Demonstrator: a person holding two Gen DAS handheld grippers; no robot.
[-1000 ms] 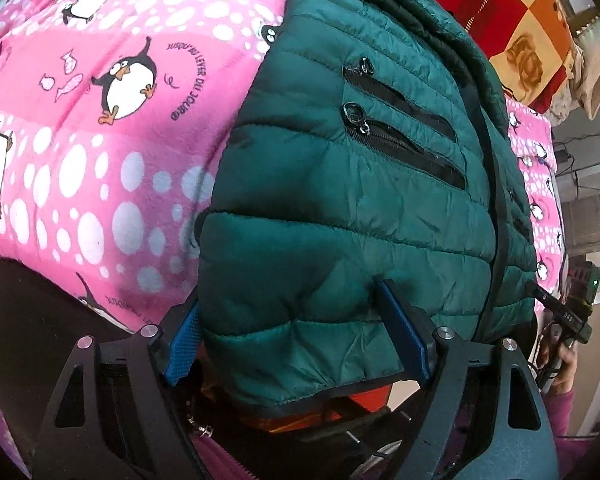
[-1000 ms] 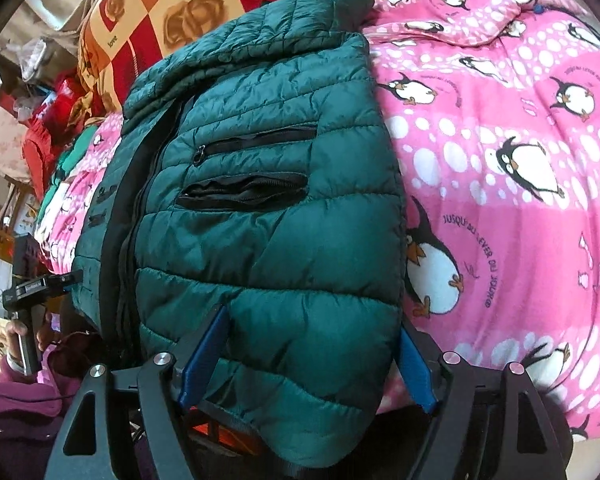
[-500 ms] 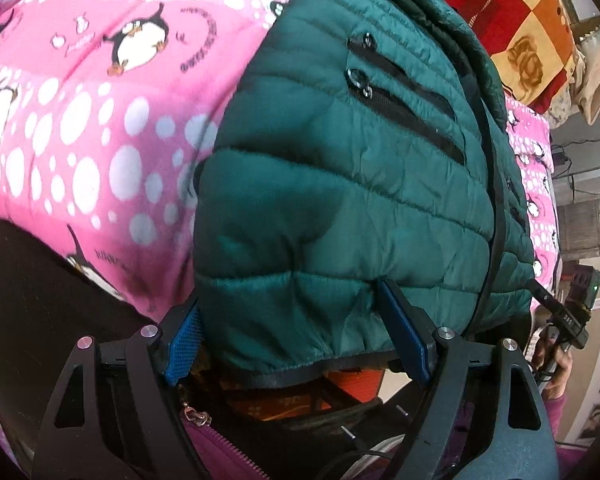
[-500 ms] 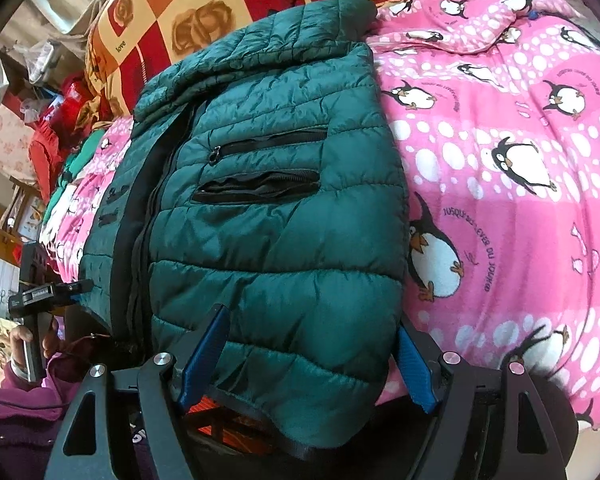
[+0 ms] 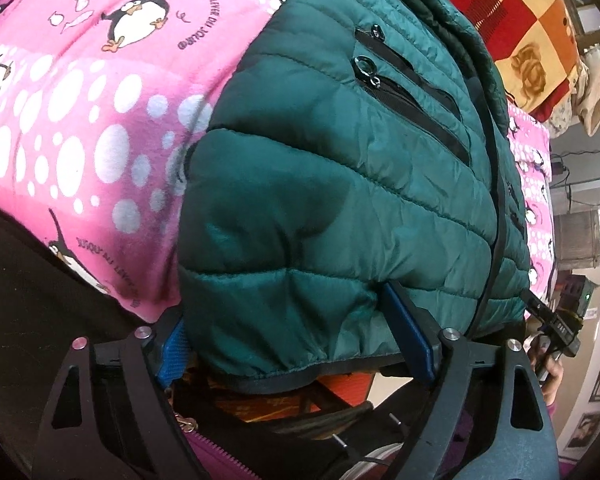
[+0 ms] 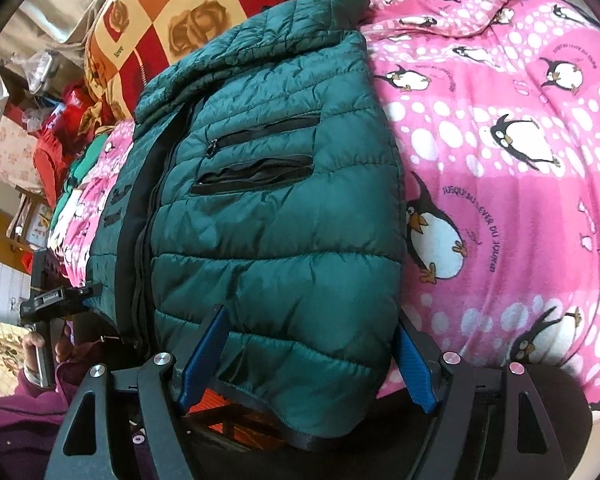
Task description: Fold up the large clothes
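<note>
We found the green quilted jacket (image 5: 340, 184) lying on the pink penguin blanket (image 5: 80, 120), front side up, its black-trimmed hem hanging over the near edge of the bed. Two black zip pockets (image 6: 256, 160) showed on the right panel, and a dark zipper line (image 6: 140, 216) ran down the middle of the garment.

The left gripper (image 5: 296, 344) stood at the hem's left corner. Its jaws had just been opening, and the hem lay between them, one blue pad (image 5: 410, 340) tucked against the puffy fabric on the inner side and the other at the outer edge. We could not tell whether the pads were pressing on the cloth.

The right gripper (image 6: 312, 360) stood likewise at the hem's right corner, its jaws spread wide with the fabric bulging between its blue pads (image 6: 204, 356); here too we could not tell grip from mere contact.

A red and orange checked quilt (image 6: 172, 12) lay beyond the collar. In the right wrist view we saw a hand (image 6: 40, 352) with a purple sleeve (image 6: 24, 408) holding the other gripper's handle.
</note>
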